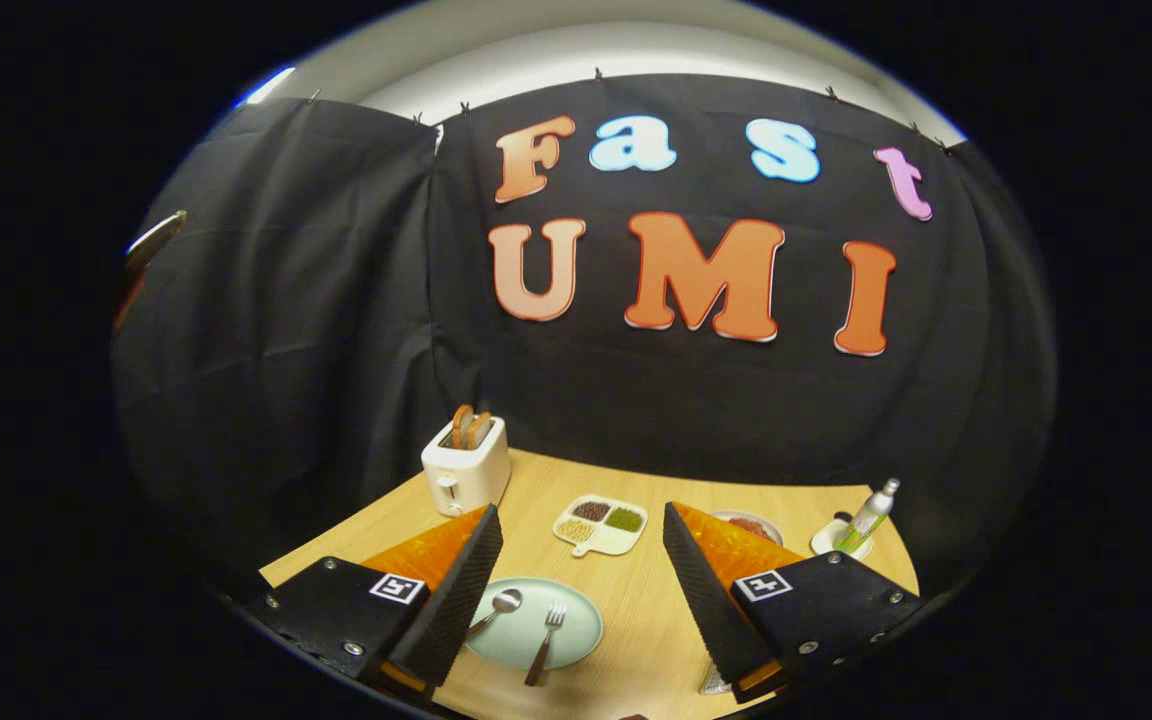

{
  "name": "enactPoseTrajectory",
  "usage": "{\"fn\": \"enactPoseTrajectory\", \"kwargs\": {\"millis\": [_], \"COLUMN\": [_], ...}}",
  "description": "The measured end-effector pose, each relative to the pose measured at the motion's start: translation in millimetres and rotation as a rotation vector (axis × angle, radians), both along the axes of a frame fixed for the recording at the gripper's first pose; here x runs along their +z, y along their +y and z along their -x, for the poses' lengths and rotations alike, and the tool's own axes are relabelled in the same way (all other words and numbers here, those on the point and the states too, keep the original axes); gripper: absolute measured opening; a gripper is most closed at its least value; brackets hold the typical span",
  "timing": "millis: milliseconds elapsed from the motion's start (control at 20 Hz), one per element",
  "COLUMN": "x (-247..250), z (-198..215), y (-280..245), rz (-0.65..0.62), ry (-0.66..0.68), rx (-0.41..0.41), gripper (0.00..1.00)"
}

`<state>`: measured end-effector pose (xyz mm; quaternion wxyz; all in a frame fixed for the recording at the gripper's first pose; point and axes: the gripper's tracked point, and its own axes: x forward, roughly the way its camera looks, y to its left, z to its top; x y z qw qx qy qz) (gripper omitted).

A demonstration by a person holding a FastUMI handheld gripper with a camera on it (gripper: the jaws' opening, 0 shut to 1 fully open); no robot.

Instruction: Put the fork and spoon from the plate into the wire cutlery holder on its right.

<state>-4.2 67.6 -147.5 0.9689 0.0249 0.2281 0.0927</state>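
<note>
While I am looking forward along the gripper (pixel 581 560), its 2 fingers are standing wide apart above a light wooden table (pixel 636 620), holding nothing and touching nothing. Between the fingers, nearer the left one, a pale green round plate (pixel 576 640) is lying flat on the wood. On it, 2 pieces of cutlery are resting side by side: a spoon (pixel 498 608) with its bowl pointing away from me, its handle running behind the left finger (pixel 456 600), and just to its right a fork (pixel 546 640) with its tines pointing away and its handle reaching past the plate's near rim. By the base of the right finger (pixel 706 590), a small piece of silvery wire object (pixel 714 683) is peeking out; I am not able to tell what it is. Beyond the fingertips, a white divided dish (pixel 601 524) with 3 filled sections is sitting mid-table. Farther left, a white toaster (pixel 466 465) with bread in its slots is standing near the black cloth wall. Beyond the right finger, a small bowl (pixel 758 524) is partly hidden, and next to it a slim spray bottle (pixel 868 516) is standing on a white dish.
</note>
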Motion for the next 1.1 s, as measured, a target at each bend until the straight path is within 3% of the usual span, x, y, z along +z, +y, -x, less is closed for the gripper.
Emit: {"fn": "enactPoseTrajectory", "kwargs": {"millis": [200,600,1100], "x": [-59.0,-169.3,-260.4], "z": [11.1,44.1,51.8], "y": [23.1,49.6,53.8], "rz": [-0.035,0.011,0.11], "ry": [0.224,0.632,0.97], "rx": [0.045,0.122,0.121], "gripper": [0.97,0.95,0.8]}}
